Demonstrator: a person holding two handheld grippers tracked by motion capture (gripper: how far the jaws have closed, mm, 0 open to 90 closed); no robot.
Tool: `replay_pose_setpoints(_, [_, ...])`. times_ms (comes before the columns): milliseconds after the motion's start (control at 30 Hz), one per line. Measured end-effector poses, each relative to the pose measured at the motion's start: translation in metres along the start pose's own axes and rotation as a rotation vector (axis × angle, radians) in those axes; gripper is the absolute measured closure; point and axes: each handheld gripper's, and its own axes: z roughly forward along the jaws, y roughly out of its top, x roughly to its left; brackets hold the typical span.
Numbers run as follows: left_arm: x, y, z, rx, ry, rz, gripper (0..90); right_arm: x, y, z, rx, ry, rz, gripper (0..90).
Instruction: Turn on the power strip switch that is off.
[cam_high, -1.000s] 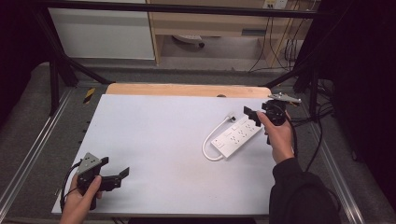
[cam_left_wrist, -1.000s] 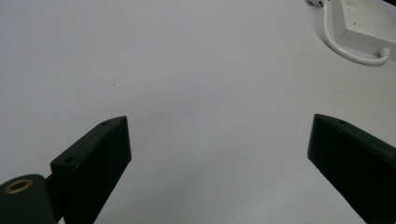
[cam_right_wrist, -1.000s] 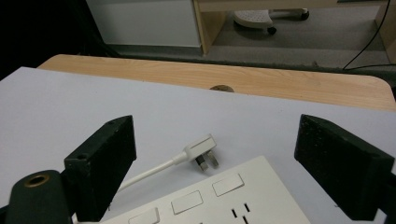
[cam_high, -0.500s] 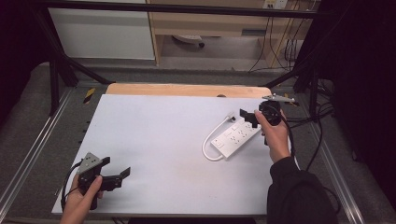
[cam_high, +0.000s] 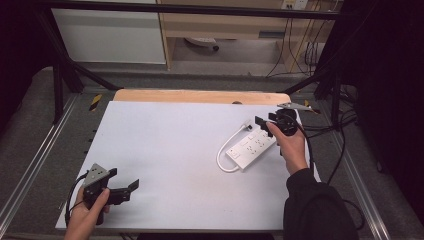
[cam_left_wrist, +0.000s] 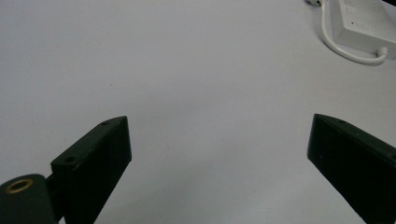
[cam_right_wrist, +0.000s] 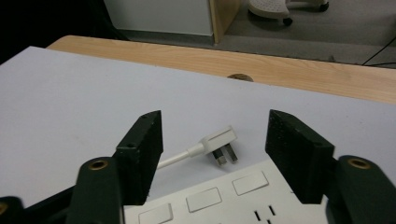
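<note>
My right gripper (cam_high: 264, 126) over the power strip (cam_high: 251, 148)

The strip lies slantwise near the table's (cam_high: 170, 150) right edge, plug (cam_right_wrist: 219, 142) beyond its far end; my jaws, just narrowing, hold nothing. My left gripper (cam_high: 127, 189) gapes wide, well apart.

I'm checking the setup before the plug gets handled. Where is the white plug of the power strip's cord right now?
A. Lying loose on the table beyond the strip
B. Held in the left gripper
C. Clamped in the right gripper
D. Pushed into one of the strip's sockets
A: the white plug lies on its side on the table, prongs bare, just beyond the power strip, and the right gripper stands open around empty space.
</note>
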Motion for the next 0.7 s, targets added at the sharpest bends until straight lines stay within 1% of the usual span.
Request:
replay_pose_setpoints(133, [0.000, 0.000, -0.001, -0.001, -0.001, -0.001, 6.3, 0.003, -0.001, 0.004, -0.007, 0.008, -0.007, 45.9])
replay_pose_setpoints(233, [0.000, 0.000, -0.001, -0.001, -0.001, 0.000, 6.3, 0.007, -0.002, 0.007, -0.011, 0.005, -0.029, 48.7])
replay_pose_setpoints(300, [0.000, 0.000, -0.001, -0.001, -0.001, 0.001, 6.3, 0.009, -0.003, 0.009, -0.010, -0.001, -0.050, 52.3])
replay_pose_setpoints(367, [0.000, 0.000, 0.000, 0.000, -0.001, 0.000, 6.3, 0.010, -0.004, 0.011, -0.007, 0.001, -0.051, 54.9])
replay_pose_setpoints(433, [0.001, 0.000, -0.001, 0.001, 0.000, -0.001, 6.3, 0.010, -0.006, 0.014, -0.007, -0.005, -0.051, 59.3])
replay_pose_setpoints(533, [0.001, -0.001, -0.001, 0.000, -0.001, -0.002, 6.3, 0.011, -0.008, 0.017, -0.006, -0.028, -0.068, 66.2])
replay_pose_setpoints(567, [0.001, 0.000, -0.001, -0.001, -0.001, -0.002, 6.3, 0.011, -0.008, 0.018, -0.008, -0.034, -0.081, 67.7])
replay_pose_setpoints(600, [0.001, 0.000, -0.001, -0.001, -0.001, -0.003, 6.3, 0.012, -0.009, 0.018, -0.009, -0.030, -0.089, 71.8])
replay_pose_setpoints(633, [0.001, 0.000, -0.001, 0.000, 0.000, -0.005, 6.3, 0.012, -0.009, 0.018, -0.009, -0.030, -0.089, 71.8])
replay_pose_setpoints(700, [0.001, 0.000, -0.001, 0.001, -0.001, -0.004, 6.3, 0.012, -0.009, 0.019, -0.006, -0.032, -0.098, 74.8])
